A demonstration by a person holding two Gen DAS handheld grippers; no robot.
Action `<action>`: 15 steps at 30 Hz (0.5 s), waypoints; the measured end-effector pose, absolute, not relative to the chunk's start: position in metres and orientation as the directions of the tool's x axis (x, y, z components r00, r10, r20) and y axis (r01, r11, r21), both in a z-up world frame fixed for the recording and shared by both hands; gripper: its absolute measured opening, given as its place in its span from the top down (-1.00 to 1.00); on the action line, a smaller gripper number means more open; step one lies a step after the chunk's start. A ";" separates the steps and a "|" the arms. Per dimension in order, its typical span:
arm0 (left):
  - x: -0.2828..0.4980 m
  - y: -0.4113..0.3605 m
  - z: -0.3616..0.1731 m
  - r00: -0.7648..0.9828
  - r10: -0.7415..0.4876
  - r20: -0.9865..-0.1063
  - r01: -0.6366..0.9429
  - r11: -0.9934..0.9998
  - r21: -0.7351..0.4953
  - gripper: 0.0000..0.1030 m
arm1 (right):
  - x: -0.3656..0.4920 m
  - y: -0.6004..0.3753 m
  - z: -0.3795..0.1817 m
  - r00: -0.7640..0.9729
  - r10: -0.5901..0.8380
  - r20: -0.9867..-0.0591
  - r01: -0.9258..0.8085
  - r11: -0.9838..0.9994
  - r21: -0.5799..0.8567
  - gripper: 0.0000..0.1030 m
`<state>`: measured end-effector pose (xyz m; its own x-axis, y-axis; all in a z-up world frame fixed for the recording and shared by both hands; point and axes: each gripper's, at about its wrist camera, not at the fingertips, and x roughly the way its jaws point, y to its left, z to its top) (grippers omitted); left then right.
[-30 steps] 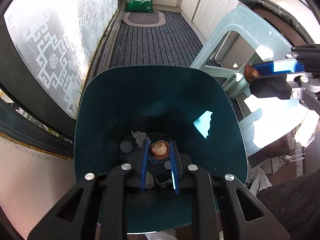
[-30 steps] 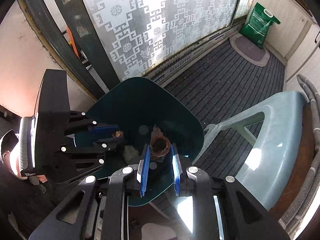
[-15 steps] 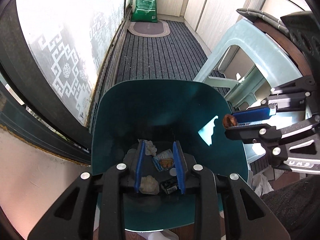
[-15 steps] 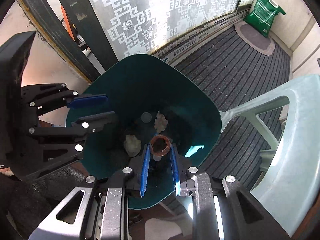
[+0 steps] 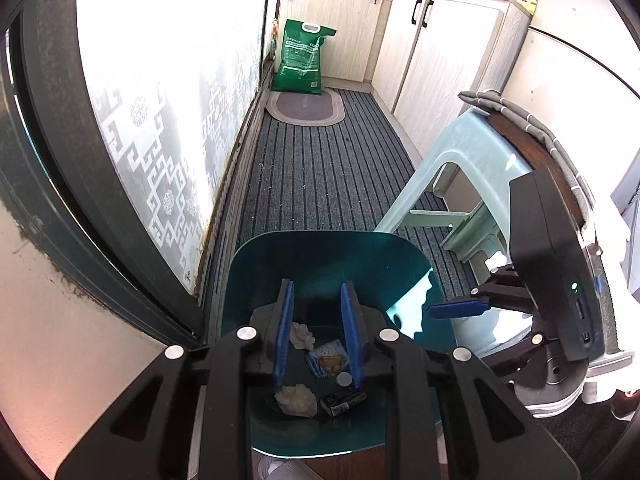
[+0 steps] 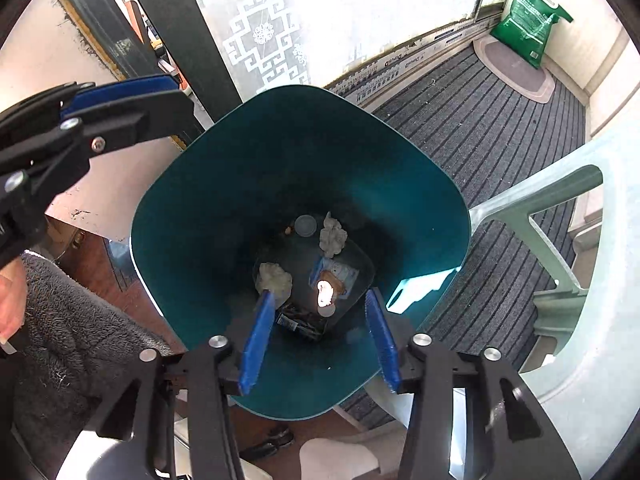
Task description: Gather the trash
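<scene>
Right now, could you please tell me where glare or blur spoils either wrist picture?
Left wrist view: the patterned frosted glass door is blown out white; the trash in the teal plastic bin stays readable. Right wrist view: a sunlit scrap at the bin's bottom glares white, and fisheye bends the edges.

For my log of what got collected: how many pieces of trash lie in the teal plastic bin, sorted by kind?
In the teal plastic bin:
crumpled white paper wads: 2
printed wrappers, one blue-and-white, one dark: 2
small round pale discs: 2
brown food scraps: 2
Total: 8; a glare patch may hide more.
</scene>
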<state>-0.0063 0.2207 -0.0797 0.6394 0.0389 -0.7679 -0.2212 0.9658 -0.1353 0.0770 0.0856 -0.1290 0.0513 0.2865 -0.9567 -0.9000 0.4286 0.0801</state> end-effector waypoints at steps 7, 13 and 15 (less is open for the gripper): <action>-0.027 0.214 -0.049 0.714 0.067 -0.697 -0.208 0.971 -0.121 0.36 | 0.054 0.067 -0.088 0.183 0.413 -0.892 -0.888 0.459 0.031 0.16; -0.048 0.200 -0.030 0.779 0.080 -0.622 -0.182 0.978 -0.102 0.27 | 0.042 0.035 -0.051 0.258 0.498 -0.828 -0.872 0.489 0.022 0.27; -0.055 0.193 -0.029 0.782 0.082 -0.618 -0.182 0.978 -0.101 0.19 | 0.041 0.021 -0.040 0.275 0.523 -0.807 -0.864 0.503 0.031 0.33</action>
